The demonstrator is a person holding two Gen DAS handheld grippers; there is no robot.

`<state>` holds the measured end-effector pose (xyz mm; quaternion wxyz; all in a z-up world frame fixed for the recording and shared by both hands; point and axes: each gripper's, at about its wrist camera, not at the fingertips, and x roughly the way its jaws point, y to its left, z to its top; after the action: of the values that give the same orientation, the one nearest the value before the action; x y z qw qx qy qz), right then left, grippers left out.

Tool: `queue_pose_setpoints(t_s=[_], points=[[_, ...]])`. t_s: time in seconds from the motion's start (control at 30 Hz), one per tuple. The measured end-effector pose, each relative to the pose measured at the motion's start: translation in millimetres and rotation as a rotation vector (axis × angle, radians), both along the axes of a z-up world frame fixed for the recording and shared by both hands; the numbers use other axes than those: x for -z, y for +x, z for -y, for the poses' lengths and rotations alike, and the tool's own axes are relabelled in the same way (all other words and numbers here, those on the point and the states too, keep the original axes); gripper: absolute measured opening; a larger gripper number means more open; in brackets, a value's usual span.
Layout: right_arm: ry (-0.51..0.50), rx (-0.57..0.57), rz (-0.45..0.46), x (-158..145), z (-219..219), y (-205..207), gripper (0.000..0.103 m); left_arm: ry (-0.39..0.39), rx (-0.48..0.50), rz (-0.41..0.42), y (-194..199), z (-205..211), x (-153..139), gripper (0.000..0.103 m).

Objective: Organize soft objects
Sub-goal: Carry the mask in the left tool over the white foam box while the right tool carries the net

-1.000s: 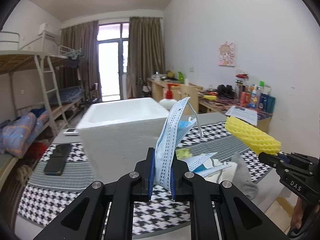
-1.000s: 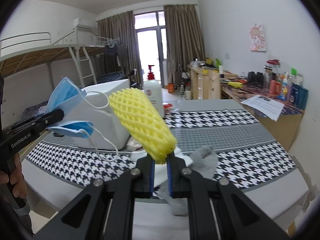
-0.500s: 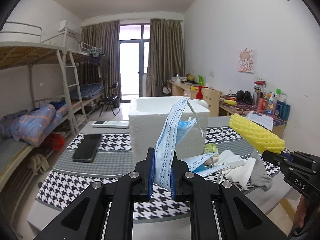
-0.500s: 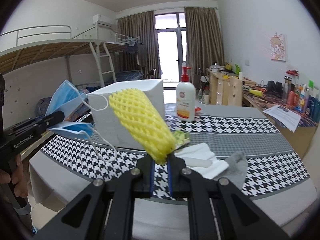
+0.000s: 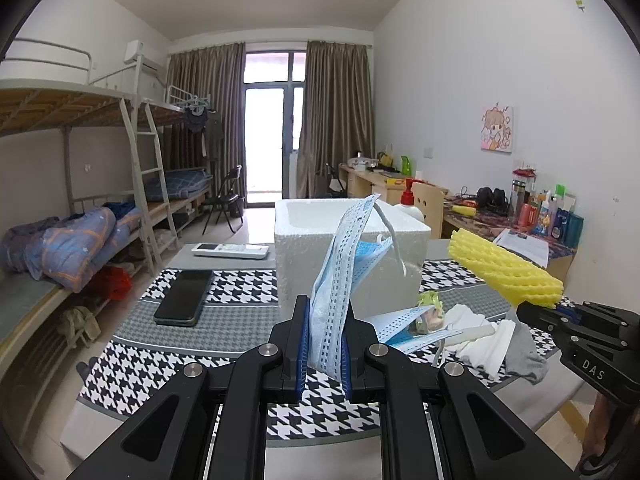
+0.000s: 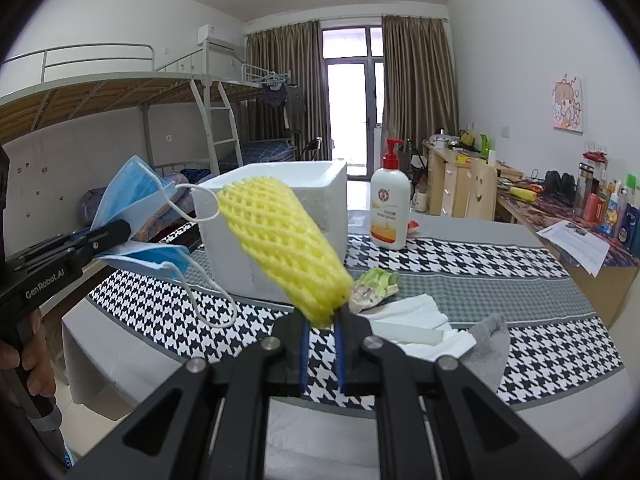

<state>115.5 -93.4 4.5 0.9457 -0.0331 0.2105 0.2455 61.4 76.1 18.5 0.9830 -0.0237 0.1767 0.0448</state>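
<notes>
Filling most of both views, the table wears a black-and-white houndstooth cloth with grey bands. White foam box stands on it mid-frame, open top, rough walls. Left gripper is clamped on a blue mask, pleated, standing upright from the jaws in the lower centre, white ear loops hanging over its top; in the right view it juts in from the left edge, mask fanned out, loop dangling. Right gripper is pinched narrow on the end of a yellow foam net, a soft lattice sleeve slanting up-left across the box; in the left view the net shows at the right edge.

Versus a second ago: both views have swung, the box sits further right in the left view and smaller, phone and remote are now fully visible, and the grips are unchanged.

Right of the box lie a second mask, a crumpled green wrapper, white tissues and a grey sock, all close together. Lotion bottle stands behind the box. The net hides part of the box front in the right view; the held mask hides the box's middle in the left view. A hand grips the left handle at lower left.
</notes>
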Motion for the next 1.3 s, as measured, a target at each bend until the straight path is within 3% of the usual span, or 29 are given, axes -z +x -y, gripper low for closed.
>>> queue_pose_setpoints(t_s=[0.93,1.3], points=[[0.007,-0.01,0.051,-54,-17,54,0.014,0.002,0.003,0.026,58,-19,-50,0.014],[-0.001,-0.029,0.053,-61,-28,82,0.014,0.007,0.008,0.033,83,-27,-60,0.014]])
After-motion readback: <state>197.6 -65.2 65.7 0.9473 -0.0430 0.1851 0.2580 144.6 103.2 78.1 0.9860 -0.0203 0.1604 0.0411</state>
